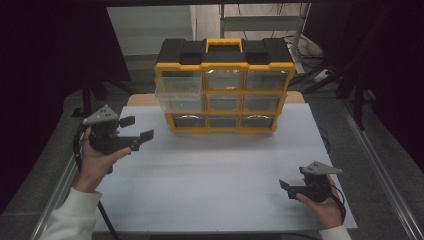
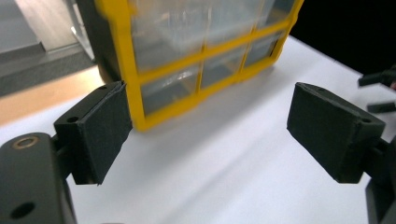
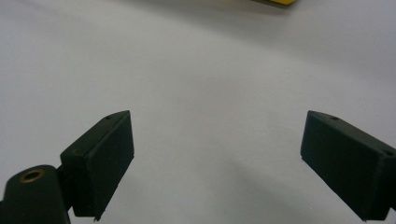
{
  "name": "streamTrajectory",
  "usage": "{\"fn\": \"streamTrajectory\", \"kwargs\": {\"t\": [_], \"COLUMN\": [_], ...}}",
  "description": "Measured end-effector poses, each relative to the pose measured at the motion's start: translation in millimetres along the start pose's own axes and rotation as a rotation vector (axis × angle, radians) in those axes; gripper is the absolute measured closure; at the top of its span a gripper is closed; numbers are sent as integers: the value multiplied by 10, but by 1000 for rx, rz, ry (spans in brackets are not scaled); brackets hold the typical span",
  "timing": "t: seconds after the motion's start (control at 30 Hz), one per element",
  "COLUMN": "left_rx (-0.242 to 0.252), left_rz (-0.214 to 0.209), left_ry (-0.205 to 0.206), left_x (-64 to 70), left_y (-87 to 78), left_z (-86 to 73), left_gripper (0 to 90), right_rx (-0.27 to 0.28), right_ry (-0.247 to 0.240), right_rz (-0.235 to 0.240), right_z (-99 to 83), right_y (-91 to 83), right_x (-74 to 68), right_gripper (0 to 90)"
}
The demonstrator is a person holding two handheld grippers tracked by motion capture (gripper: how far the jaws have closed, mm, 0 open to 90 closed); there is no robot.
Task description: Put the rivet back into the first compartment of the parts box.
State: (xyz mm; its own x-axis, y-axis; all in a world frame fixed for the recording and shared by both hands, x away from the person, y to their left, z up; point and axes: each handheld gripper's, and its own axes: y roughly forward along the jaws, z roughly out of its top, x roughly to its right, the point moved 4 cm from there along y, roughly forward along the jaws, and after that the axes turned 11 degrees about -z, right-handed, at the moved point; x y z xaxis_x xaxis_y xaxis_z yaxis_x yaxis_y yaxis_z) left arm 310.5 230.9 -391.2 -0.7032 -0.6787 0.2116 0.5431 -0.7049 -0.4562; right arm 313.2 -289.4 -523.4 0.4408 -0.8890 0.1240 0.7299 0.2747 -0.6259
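Note:
A yellow and black drawer organizer [image 1: 224, 90] stands at the back middle of the white table [image 1: 215, 170]. Its clear top-left drawer [image 1: 179, 93] sticks out a little from the frame. My left gripper [image 1: 136, 128] is held above the table to the left of the organizer, open with nothing between its jaws. In the left gripper view the gripper [image 2: 208, 135] faces the organizer's lower drawers [image 2: 201, 70]. My right gripper [image 1: 294, 179] rests low near the front right of the table, open and empty. In the right gripper view the gripper [image 3: 217, 158] looks over bare white table [image 3: 196, 74].
Dark floor and metal rails [image 1: 385, 175] run along both sides of the table. A metal rack [image 1: 260, 22] stands behind the organizer. The other gripper's jaws [image 2: 378, 88] appear at the right edge of the left gripper view.

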Motion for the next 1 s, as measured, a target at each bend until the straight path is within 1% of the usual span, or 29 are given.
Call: {"fn": "streamTrajectory", "kwargs": {"t": [0.03, 0.17, 0.27, 0.33, 0.5, 0.63, 0.77, 0.87, 1.0], "left_rx": [-3, -25, -56, -81, -118, -146, -156, -163, -170], "left_rz": [2, -1, -2, -9, -28, -22, -23, -24, -26], "left_ry": [-1, -23, -35, -48, -72, -63, -52, -52, -53], "left_x": [10, 60, 79, 85, 98, 118, 143, 153, 153], "left_y": [7, 90, 173, 259, 401, 464, 503, 522, 540], "left_z": [-56, -365, -554, -695, -926, -1004, -1024, -1042, -1054], "left_gripper": [141, 144, 145, 147, 153, 154, 153, 153, 153], "right_rx": [0, 2, 2, 2, 2, 2, 11, 31, 40], "right_ry": [1, 0, 0, 0, 0, -1, -2, -4, -9], "right_rz": [0, 1, 2, 2, 1, 1, 4, 12, 18], "right_z": [1, 2, 2, 2, 2, 2, 8, 23, 29], "right_y": [-2, -4, -5, -5, -7, -6, -18, -36, -45], "right_x": [-1, 1, 3, 3, -1, 2, 2, 1, -4], "right_gripper": [102, 102, 102, 101, 101, 101, 101, 98, 95]}}
